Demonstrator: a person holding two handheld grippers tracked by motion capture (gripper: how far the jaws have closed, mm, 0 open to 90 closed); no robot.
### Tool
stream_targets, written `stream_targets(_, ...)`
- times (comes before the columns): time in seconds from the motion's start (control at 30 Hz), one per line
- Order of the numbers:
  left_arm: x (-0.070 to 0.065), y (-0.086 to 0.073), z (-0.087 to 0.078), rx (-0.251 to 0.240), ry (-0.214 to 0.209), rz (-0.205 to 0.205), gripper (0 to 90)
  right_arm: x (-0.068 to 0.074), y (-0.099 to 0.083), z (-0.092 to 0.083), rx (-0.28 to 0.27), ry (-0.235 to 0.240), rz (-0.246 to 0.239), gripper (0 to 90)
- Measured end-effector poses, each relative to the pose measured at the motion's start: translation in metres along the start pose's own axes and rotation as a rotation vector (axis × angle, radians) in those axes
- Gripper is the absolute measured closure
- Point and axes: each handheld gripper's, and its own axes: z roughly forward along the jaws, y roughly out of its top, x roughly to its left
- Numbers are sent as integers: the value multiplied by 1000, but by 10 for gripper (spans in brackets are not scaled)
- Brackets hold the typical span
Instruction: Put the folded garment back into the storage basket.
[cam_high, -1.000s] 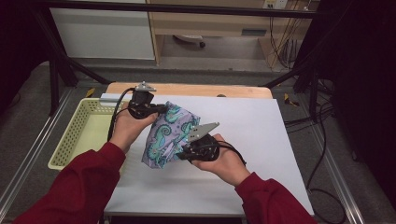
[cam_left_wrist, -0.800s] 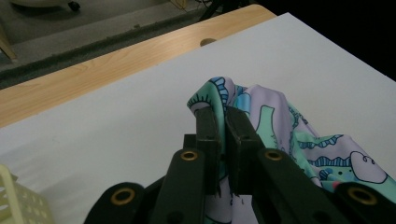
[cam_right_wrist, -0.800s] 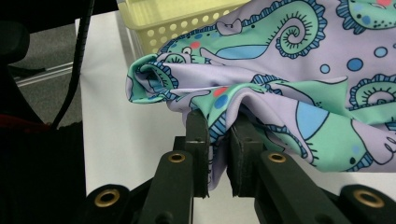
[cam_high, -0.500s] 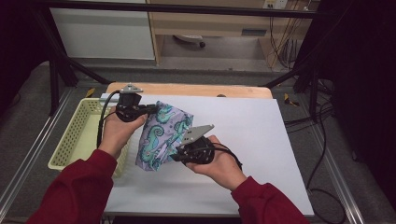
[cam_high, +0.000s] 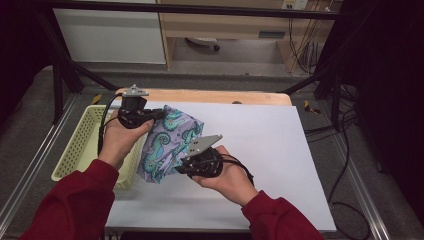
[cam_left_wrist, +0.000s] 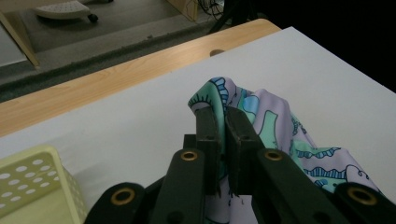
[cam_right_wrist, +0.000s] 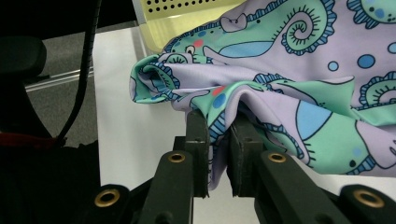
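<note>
Here the patterned cloth (cam_high: 167, 142) is held up between both tongs, above the white sheet (cam_high: 260, 150) that covers the bench (cam_high: 210, 96). The landmark for all positions below is the yellow basket (cam_high: 82, 142), a perforated plastic tray at the left edge of the bench. The cloth hangs just beside the basket's right wall, its left edge overlapping that wall in the high view. The fabric is smooth and thin, with a pale lilac ground printed with mint-green seahorses that have curled tails, dark blue outlines, light blue patches, blue dots and small red spots. It is bunched and creased, not spread flat. The left tongs (cam_high: 161, 114) are clenched on the cloth's upper corner, at the end farther from the person, level with the basket's far end; in the left gripper view (cam_left_wrist: 223, 126) a green and lilac fold rises just past the closed jaw tips. The right tongs (cam_high: 179, 169) are clenched on the lower edge, to the right of the basket's near end; in the right gripper view (cam_right_wrist: 219, 126) a gathered pleat of fabric is pinched between the pads, and the rest drapes away toward the basket (cam_right_wrist: 187, 11).
</note>
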Motion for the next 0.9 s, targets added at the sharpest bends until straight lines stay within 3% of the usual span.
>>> stream_targets(0.3, 4, -4, 5, 11, 28, 12, 849, 1, -1, 8, -19, 18, 0, 805)
stream_targets(0.43, 11, -7, 3, 2, 34, -3, 849, -2, 2, 12, -28, 28, -5, 805)
stream_targets(0.57, 21, -8, -2, 0, 52, -6, 849, -3, 9, 15, -50, 38, 4, 805)
stream_targets(0.9, 38, -8, -25, -19, 75, -32, 849, 0, 38, 21, -56, 38, -28, 805)
